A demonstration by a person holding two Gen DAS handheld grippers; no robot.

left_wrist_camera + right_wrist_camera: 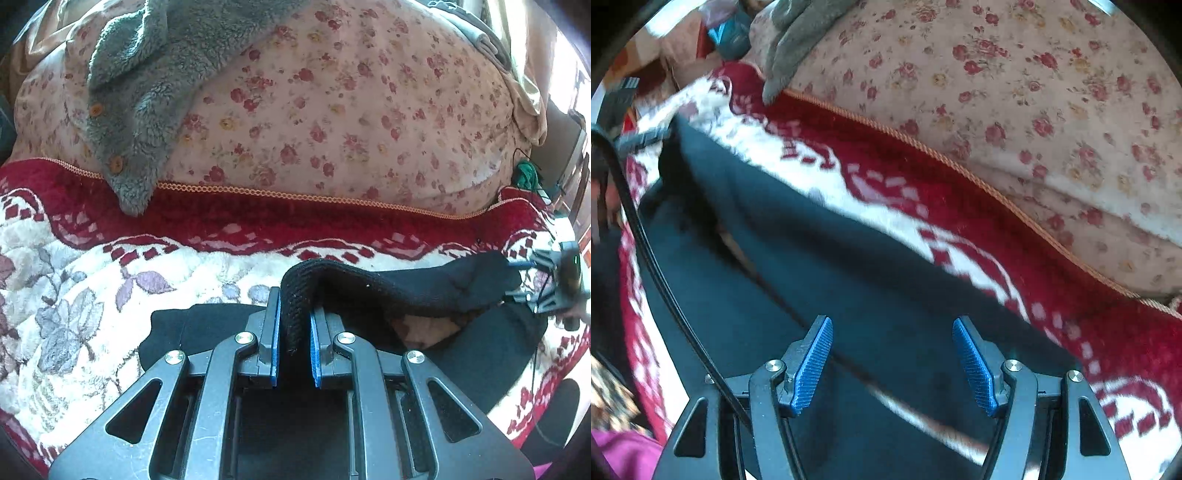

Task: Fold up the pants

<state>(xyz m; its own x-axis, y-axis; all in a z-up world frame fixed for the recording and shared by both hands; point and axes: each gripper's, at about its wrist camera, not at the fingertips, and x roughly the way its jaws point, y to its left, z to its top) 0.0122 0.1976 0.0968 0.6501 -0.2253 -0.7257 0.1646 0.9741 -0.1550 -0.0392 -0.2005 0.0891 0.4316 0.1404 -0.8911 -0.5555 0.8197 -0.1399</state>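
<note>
On the bed, red-and-cream blanket [74,258] under black pants [849,277] | pants' long axis runs leftward from right gripper [892,363], toward left gripper [294,332] | left gripper clenched on lifted ribbed edge, fold hanging | right gripper released, jaws wide, hovering over cloth, touching nothing.

Pants [424,284] on blanket [74,295]; quilt [332,110] behind, jacket [147,74] atop.
</note>
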